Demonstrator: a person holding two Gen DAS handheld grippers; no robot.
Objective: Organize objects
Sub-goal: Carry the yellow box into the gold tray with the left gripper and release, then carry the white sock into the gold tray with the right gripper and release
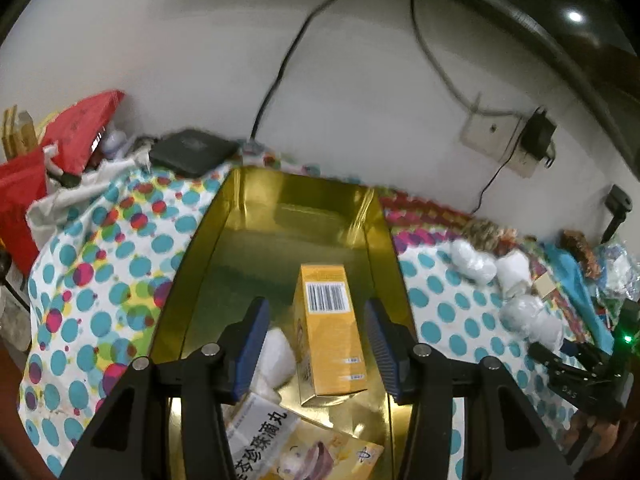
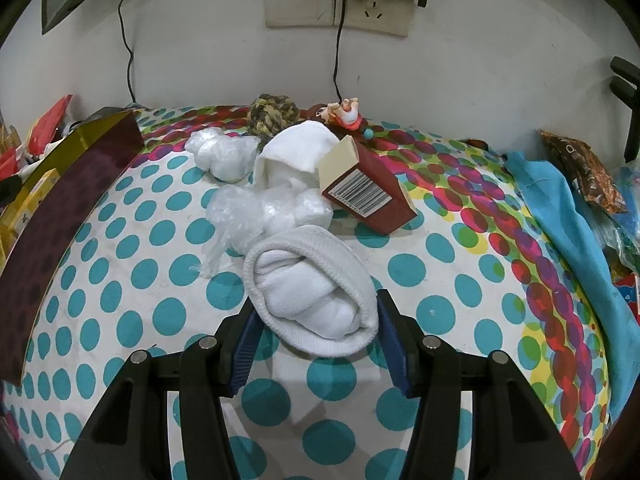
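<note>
In the left wrist view, an open gold-lined box [image 1: 208,240] lies on the dotted cloth. Inside it are a yellow carton [image 1: 328,332] with a barcode, a white bundle [image 1: 276,356] and a flat printed packet [image 1: 288,444]. My left gripper [image 1: 316,324] is open above the box, with the yellow carton between its blue pads but untouched. In the right wrist view, my right gripper [image 2: 316,320] is shut on a rolled white sock [image 2: 312,300] that rests on the cloth. Behind it lie plastic-wrapped white bundles [image 2: 272,208], another white sock [image 2: 288,156] and a maroon carton [image 2: 368,192].
The gold box's dark outer wall [image 2: 60,216] stands at the left of the right wrist view. A yarn ball [image 2: 272,114] and a small figurine [image 2: 344,114] lie by the wall. A blue cloth [image 2: 560,216] and snack packets [image 2: 584,168] crowd the right. Red bags [image 1: 60,140] lie left.
</note>
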